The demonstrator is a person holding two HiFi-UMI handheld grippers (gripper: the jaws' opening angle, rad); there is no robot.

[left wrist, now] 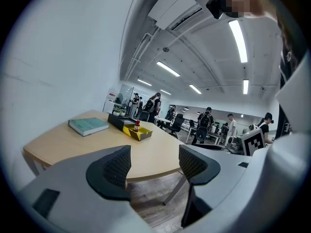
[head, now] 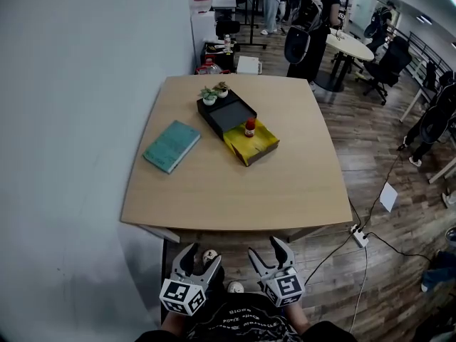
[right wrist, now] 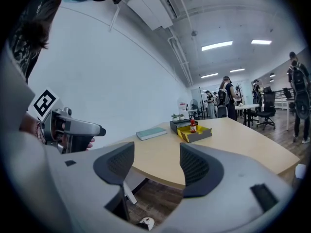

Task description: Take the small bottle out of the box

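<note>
Details of small bottle [head: 250, 127] indistinct

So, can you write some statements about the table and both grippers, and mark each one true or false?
1. The small bottle stands in the yellow drawer of the box. True.
2. The left gripper is shut on the bottle. False: its fingers are apart, empty.
3. The teal book lies left of the box. True.
4. The right gripper hovers over the box. False: it is open, short of the table.
5. The plants stand on the book. False: they stand at the box's far end.
</note>
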